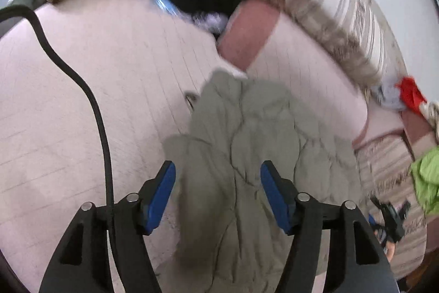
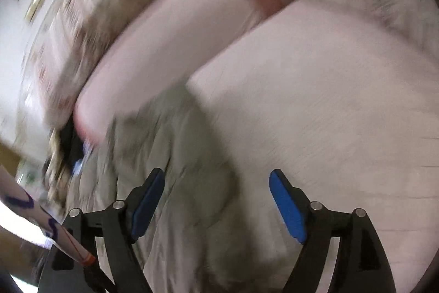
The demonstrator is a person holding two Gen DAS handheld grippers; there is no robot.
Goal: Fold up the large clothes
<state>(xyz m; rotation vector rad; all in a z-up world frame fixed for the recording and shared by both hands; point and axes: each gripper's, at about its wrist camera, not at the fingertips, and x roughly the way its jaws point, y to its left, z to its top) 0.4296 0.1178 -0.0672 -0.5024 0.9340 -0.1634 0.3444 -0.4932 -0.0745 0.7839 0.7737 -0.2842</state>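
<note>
Crumpled grey-green garment [image 1: 247, 150] lies on pink bed sheet [image 1: 82, 100]. Left gripper [image 1: 218, 177] spread wide, empty, directly above it. Right gripper [image 2: 216, 188] also spread, empty; garment [image 2: 175, 169] under its left finger.

Even, soft daylight-type illumination in both views, moderately bright, no hard glare; only faint soft shadows beneath the crumpled grey-green garment [image 1: 247, 155] on the pale pink bed cover [image 1: 96, 100]. Left wrist view: mild motion blur, worst along the top edge and at the striped bedding [image 1: 329, 4], foreground blue pads [image 1: 160, 197] sharp; strong fisheye bending with a dark vignette at the corners. Right wrist view: heavy diagonal motion smear over nearly all of the frame, garment [image 2: 178, 169] texture barely resolved, upper left washed out near white, pads [image 2: 286, 206] alone crisp
</note>
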